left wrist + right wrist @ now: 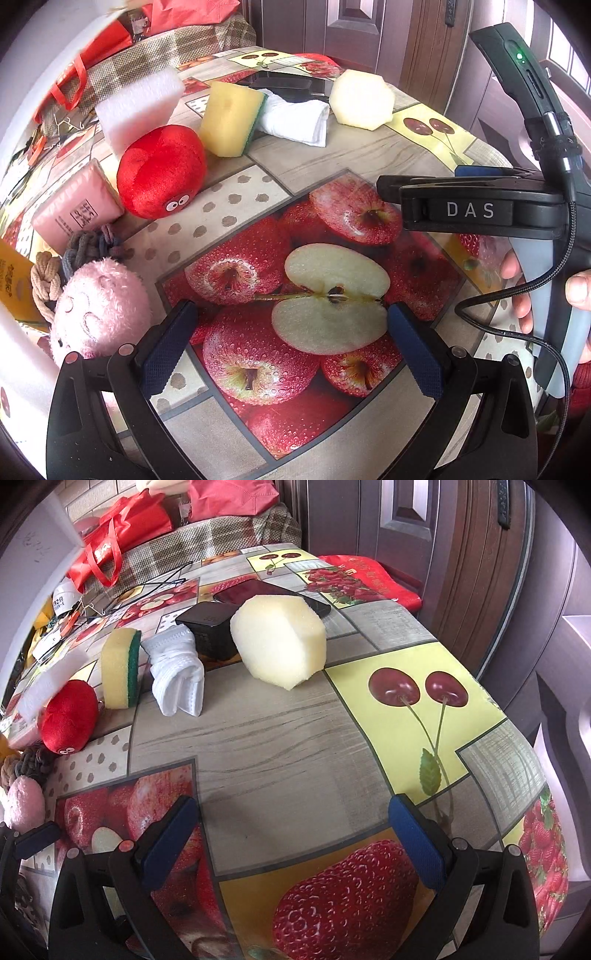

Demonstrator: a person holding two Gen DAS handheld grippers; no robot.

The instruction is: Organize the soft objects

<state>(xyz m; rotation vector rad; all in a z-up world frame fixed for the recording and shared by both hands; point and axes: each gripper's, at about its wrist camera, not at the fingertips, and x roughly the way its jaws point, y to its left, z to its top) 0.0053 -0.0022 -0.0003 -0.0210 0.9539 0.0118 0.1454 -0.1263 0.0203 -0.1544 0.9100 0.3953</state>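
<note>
Now, left claw [291, 343]: spread, empty, low over the table [332, 155].
Right claw [291, 834]: spread, empty.
Pale sponge [279, 640]: ahead of the right claw, nearer it than the left.
Folded white cloth [179, 674]: ahead-left, long axis pointing away.

Soft items in a loose arc on counter: pale yellow foam block [279, 641] w/ faceted edges, on its side; folded white cloth [178, 674] just left of it; yellow/green sponge [120, 667] standing on edge, touching cloth; red plush [161, 171] w/ eyes; pink fuzzy plush [99, 306] beside knotted rope toy [46, 282]; white foam slab [138, 107] behind the red plush.
</note>
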